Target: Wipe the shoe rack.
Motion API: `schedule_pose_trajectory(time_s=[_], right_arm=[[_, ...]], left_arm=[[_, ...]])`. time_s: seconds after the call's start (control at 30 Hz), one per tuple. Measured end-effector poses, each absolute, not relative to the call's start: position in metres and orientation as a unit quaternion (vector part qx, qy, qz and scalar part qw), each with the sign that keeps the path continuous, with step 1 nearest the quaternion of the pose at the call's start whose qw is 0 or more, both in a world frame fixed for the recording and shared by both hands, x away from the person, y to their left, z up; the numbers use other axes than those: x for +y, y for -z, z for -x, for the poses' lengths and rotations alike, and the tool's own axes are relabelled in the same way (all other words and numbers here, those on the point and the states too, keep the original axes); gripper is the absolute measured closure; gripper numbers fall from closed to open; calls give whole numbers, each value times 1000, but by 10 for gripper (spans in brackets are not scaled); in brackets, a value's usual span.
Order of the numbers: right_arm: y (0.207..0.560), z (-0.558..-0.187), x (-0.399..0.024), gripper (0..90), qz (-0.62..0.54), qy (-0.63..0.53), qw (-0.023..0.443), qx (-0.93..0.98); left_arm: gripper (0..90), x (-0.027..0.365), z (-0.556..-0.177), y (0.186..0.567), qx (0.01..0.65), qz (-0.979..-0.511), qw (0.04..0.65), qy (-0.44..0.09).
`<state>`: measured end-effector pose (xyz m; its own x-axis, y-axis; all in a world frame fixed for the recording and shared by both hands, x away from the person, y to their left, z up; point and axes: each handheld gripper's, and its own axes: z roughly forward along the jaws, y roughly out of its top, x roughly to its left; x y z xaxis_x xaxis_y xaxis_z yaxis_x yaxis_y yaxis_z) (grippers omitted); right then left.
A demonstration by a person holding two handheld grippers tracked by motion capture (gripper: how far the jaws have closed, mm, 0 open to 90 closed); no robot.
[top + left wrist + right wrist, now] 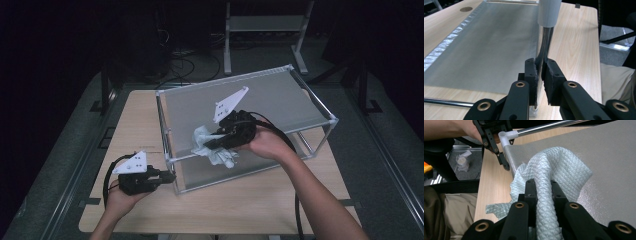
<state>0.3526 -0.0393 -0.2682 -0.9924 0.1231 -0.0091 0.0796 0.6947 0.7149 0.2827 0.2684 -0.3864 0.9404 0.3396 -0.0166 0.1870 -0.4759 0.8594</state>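
A metal-tube rack [280, 100] with grey mesh shelves stands on the wooden table. My left gripper [170, 176] is at its front left corner, shut on the shiny upright post [544, 47] below a white connector [549, 12]; the jaws [541, 72] press the post from both sides. A pale, quilted cloth [207, 147] lies bunched on the top mesh shelf near the front rail. My right gripper [212, 142] is shut on a rolled fold of that cloth [556, 165], with the jaws [543, 187] on either side. Part of the cloth hangs past the shelf edge.
The rack's lower mesh shelf [486, 45] lies flat on the table [250, 200]. Bare wood runs along the front and left of the rack. In the right gripper view my left gripper [495, 145] sits by the white corner connector [505, 136]. Dark floor, cables and a stand [265, 30] lie beyond.
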Motion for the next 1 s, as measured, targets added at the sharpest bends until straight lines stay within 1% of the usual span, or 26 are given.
schedule_pose_trajectory(time_s=[0.23,0.47,0.6,0.8,0.87,1.0], right_arm=[[264,-365,-47,798,-80,-379,42,921],[265,-362,-24,798,-58,-351,51,933],[264,-362,-15,798,-51,-346,54,935],[262,-373,-24,797,-74,-334,53,938],[263,-372,-17,797,-65,-336,54,938],[265,-368,12,796,-40,-350,40,935]], left_arm=[[803,273,-282,389,158,-860,479,-74],[798,268,-284,378,142,-878,450,-79],[813,274,-286,378,149,-877,451,-75],[813,280,-284,378,152,-878,448,-76],[813,279,-284,377,151,-878,448,-75],[813,283,-284,378,150,-877,449,-77]])
